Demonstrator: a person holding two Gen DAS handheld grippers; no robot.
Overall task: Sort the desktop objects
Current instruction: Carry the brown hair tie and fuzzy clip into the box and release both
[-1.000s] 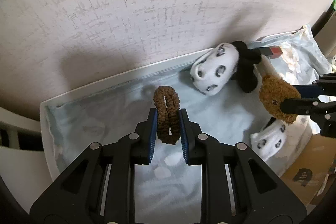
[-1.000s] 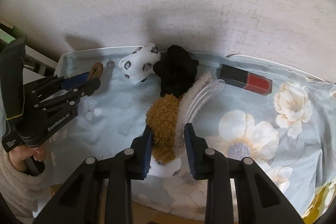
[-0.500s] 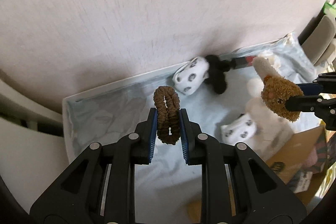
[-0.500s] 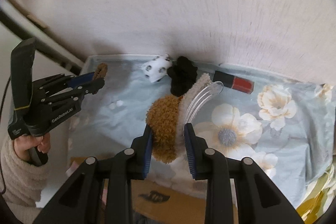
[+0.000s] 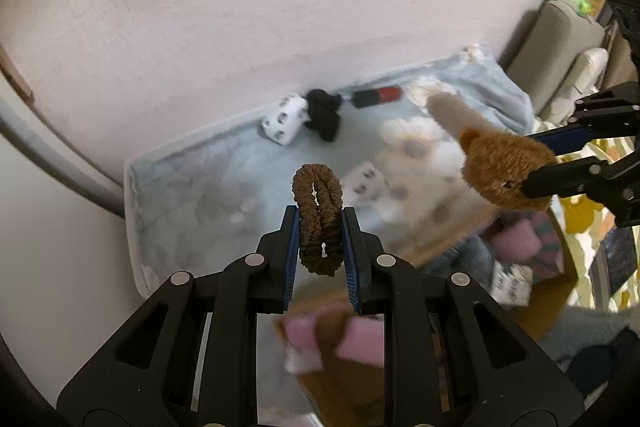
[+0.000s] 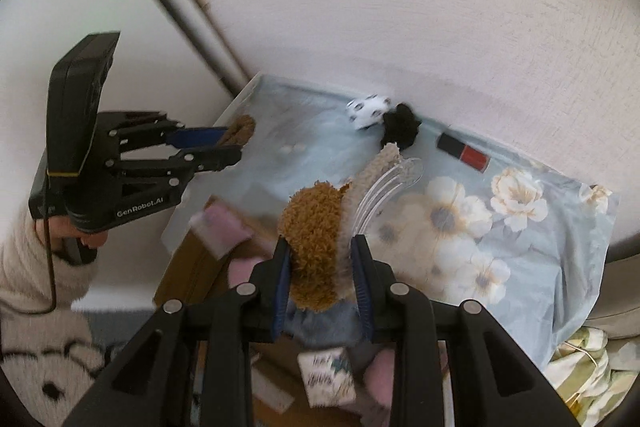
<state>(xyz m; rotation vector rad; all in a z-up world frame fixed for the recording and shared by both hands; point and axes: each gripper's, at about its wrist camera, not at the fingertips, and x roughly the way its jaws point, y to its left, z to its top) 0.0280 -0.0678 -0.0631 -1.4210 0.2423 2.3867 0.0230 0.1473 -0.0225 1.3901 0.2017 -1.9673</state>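
My left gripper [image 5: 319, 227] is shut on a brown hair scrunchie [image 5: 319, 219] and holds it high above the table; it also shows in the right wrist view [image 6: 224, 147]. My right gripper [image 6: 320, 259] is shut on a brown and cream fuzzy hair clip [image 6: 316, 239] with clear teeth, also seen in the left wrist view [image 5: 500, 167]. On the blue floral cloth [image 6: 520, 227] by the wall lie a white spotted sock [image 6: 368, 111], a black scrunchie [image 6: 400, 127] and a black and red lipstick [image 6: 462, 154].
An open cardboard box [image 6: 192, 267] with pink items [image 6: 224, 227] stands below both grippers at the table's front edge. A second spotted sock [image 5: 366, 183] lies on the cloth. A grey sofa [image 5: 560, 47] is at the right. The wall is behind the table.
Both grippers have risen and pulled back from the table with their items held. The box now shows beneath them.
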